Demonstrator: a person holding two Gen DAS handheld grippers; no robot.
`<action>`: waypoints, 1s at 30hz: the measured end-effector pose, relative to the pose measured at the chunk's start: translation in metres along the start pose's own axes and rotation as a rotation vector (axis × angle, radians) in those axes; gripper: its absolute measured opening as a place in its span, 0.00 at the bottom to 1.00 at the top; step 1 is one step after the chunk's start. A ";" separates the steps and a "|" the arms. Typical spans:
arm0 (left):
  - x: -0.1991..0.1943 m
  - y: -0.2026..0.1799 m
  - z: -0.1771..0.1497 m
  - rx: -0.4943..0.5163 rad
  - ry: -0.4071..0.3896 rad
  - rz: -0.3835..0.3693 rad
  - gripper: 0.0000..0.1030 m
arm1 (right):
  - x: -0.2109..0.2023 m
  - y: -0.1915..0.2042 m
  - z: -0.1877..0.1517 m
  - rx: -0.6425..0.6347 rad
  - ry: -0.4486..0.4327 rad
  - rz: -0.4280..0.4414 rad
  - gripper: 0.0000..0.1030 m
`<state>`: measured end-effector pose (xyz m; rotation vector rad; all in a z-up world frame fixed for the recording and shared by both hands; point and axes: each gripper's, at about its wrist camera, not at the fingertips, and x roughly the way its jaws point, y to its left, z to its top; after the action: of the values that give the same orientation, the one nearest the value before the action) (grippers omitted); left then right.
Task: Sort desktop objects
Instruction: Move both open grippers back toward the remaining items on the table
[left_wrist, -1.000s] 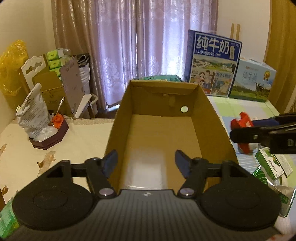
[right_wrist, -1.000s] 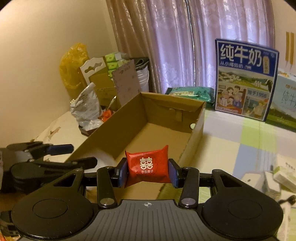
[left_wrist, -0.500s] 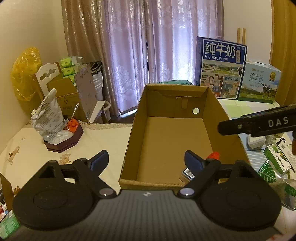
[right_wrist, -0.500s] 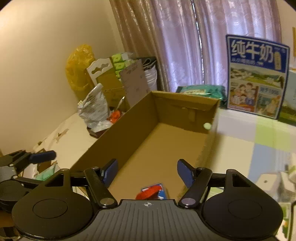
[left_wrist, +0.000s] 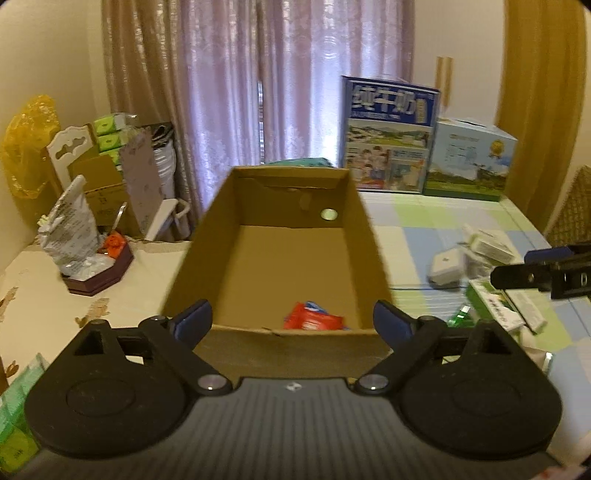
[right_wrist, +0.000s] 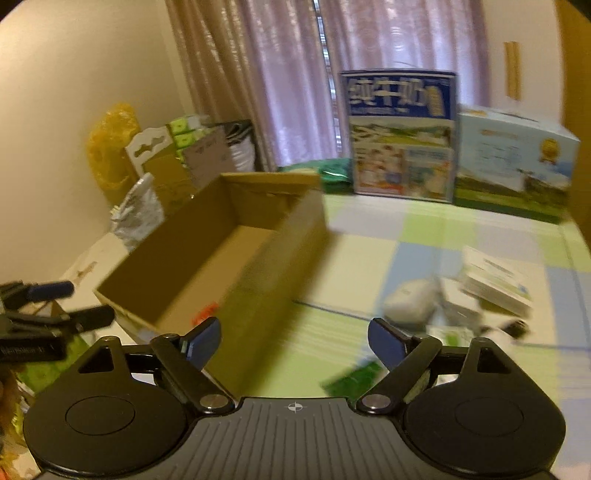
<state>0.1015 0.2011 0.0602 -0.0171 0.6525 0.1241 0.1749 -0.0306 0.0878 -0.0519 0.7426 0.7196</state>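
An open cardboard box (left_wrist: 280, 184) stands ahead of my left gripper (left_wrist: 293, 321), which is open and empty just outside the box's near wall. A red packet (left_wrist: 312, 320) lies on the box floor at the near right corner. My right gripper (right_wrist: 295, 338) is open and empty, over the table beside the box's right wall (right_wrist: 280, 266). A sliver of red (right_wrist: 207, 312) shows inside the box in the right wrist view. Loose items wait on the checked cloth: a white charger (left_wrist: 447, 264), white cartons (right_wrist: 495, 280) and a green packet (right_wrist: 354, 378). The right gripper's fingers (left_wrist: 532, 273) show at the right of the left wrist view.
Two milk cartons' boxes (left_wrist: 391, 136) (left_wrist: 469, 158) stand at the back of the table. A dark tray with a silver bag (left_wrist: 74, 229) sits at the left. Green packs (left_wrist: 14, 402) lie by the near left edge. Curtains hang behind.
The right gripper opened and dropped the red packet into the box, then swung right over the table. The left gripper drew back from over the box to outside its near wall.
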 end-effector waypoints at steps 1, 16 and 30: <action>-0.001 -0.008 -0.001 0.006 0.002 -0.007 0.90 | -0.006 -0.006 -0.004 0.005 0.001 -0.013 0.83; -0.017 -0.110 -0.020 0.087 0.042 -0.143 0.96 | -0.097 -0.098 -0.090 0.086 0.011 -0.198 0.92; 0.008 -0.170 -0.050 0.106 0.153 -0.227 0.96 | -0.110 -0.144 -0.132 0.173 0.036 -0.257 0.92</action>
<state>0.0982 0.0310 0.0111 0.0017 0.8043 -0.1323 0.1281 -0.2424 0.0300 -0.0023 0.8131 0.4094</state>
